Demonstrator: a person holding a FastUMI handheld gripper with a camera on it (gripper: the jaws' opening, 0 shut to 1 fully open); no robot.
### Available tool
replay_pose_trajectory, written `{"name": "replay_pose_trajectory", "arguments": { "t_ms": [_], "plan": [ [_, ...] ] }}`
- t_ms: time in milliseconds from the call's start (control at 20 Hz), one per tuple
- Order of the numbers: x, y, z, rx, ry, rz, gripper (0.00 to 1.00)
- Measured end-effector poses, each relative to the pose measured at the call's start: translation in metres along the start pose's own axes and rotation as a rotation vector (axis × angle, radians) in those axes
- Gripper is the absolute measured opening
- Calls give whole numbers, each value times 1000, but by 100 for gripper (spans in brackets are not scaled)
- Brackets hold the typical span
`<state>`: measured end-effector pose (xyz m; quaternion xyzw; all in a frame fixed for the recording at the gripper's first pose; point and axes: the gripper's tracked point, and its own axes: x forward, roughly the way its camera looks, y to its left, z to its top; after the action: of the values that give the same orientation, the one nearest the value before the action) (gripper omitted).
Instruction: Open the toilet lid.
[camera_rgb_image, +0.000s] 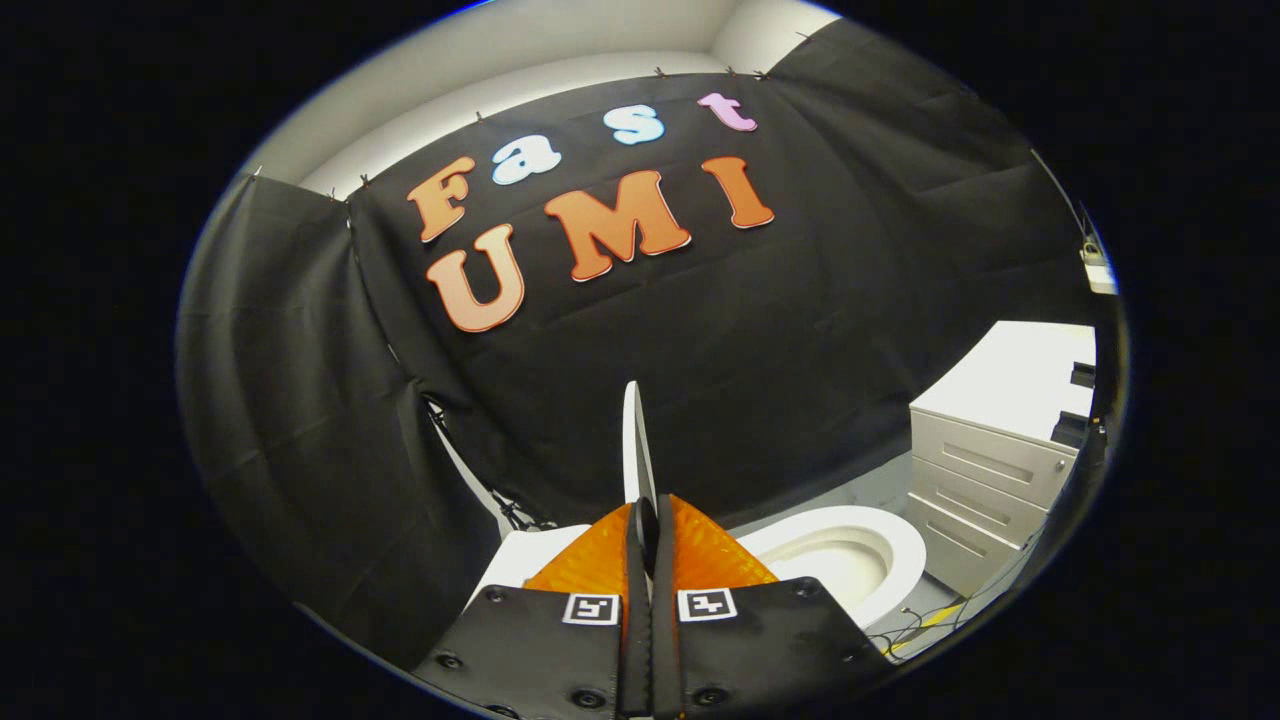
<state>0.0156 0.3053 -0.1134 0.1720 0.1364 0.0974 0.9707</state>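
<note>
The raised toilet lid (634, 440) is pinched edge-on by the closed gripper (647, 525); the bowl (850, 560) and a drawer cabinet (985, 475) are seen beside it.

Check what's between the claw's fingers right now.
Gripper view: the raised toilet lid, seen edge-on and upright, runs down into the claw. Both fingers are closed on its edge. The open bowl lies just beyond, to one side.

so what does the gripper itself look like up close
The gripper has two wedge-shaped jaws with a ribbed texture, each mounted on a flat black plate fixed with round screws. Each plate carries a small square black-and-white marker near its front inner corner.
</note>
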Motion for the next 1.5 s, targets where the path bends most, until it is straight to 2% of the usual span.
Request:
{"name": "replay_pose_trajectory", "arguments": {
  "t_ms": [550, 1100, 1500],
  "plan": [
    [-2, 78, -20, -162, 7, 70, 8],
    [-2, 136, -46, -216, 21, 149, 8],
    [-1, 156, -59, -250, 21, 174, 8]
  ]
}}
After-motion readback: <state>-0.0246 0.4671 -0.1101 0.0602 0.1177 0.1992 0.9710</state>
